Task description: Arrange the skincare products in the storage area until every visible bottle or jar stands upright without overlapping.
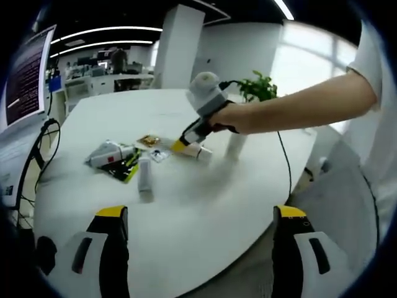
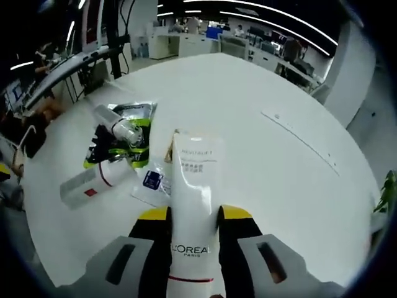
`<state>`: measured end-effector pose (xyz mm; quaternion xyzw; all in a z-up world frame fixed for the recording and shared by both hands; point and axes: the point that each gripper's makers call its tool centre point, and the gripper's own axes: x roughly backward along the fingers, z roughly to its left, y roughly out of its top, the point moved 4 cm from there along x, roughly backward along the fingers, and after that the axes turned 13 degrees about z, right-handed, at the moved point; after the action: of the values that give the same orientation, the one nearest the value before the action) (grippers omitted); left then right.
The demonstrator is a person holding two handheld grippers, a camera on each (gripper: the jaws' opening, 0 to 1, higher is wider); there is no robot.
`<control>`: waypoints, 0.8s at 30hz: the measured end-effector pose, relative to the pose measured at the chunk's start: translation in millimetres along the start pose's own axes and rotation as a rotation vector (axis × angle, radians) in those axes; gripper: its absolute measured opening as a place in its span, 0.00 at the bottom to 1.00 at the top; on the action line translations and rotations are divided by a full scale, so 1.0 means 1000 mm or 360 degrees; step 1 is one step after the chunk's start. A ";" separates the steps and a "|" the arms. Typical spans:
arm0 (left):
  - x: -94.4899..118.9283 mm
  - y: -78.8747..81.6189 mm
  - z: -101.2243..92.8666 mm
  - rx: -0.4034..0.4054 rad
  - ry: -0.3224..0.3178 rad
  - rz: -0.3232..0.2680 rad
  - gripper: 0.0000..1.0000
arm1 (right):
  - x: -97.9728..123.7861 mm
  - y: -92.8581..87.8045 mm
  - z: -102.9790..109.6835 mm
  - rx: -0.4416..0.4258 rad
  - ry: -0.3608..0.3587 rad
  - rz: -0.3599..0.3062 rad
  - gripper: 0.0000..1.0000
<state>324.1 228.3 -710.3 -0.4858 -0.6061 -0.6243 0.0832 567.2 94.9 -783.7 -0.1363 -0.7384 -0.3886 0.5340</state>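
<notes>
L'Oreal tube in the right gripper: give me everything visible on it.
White L'Oreal tube, plastic-looking, with a flat crimped end pointing away from the camera. Black L'OREAL PARIS lettering near the jaws, a thin red line below it, small print near the far end. It lies along the right gripper, whose yellow-tipped jaws press both sides. Its far end reaches over the white table.

Left tongs (image 1: 200,248): two black jaws with yellow tips, set in pale grey housings with dark oval slots. Right tongs (image 2: 193,233): the same black jaws, yellow tips and grey slotted housings. A black cable trails from the right tongs' grey body, behind a bare forearm and short white sleeve (image 1: 371,56).
</notes>
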 end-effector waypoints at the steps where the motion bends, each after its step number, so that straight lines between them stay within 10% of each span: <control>1: 0.000 0.000 0.000 0.0000 0.0000 -0.0001 0.89 | 0.000 0.000 0.000 -0.0001 -0.0001 -0.0003 0.28; 24: 0.001 0.003 -0.005 0.0011 -0.0047 -0.0032 0.88 | 0.046 -0.038 0.020 -0.0044 0.0045 -0.0110 0.27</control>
<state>323.6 223.7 -706.6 -0.4885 -0.6144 -0.6157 0.0696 512.1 74.2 -761.8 -0.1126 -0.7296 -0.4190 0.5286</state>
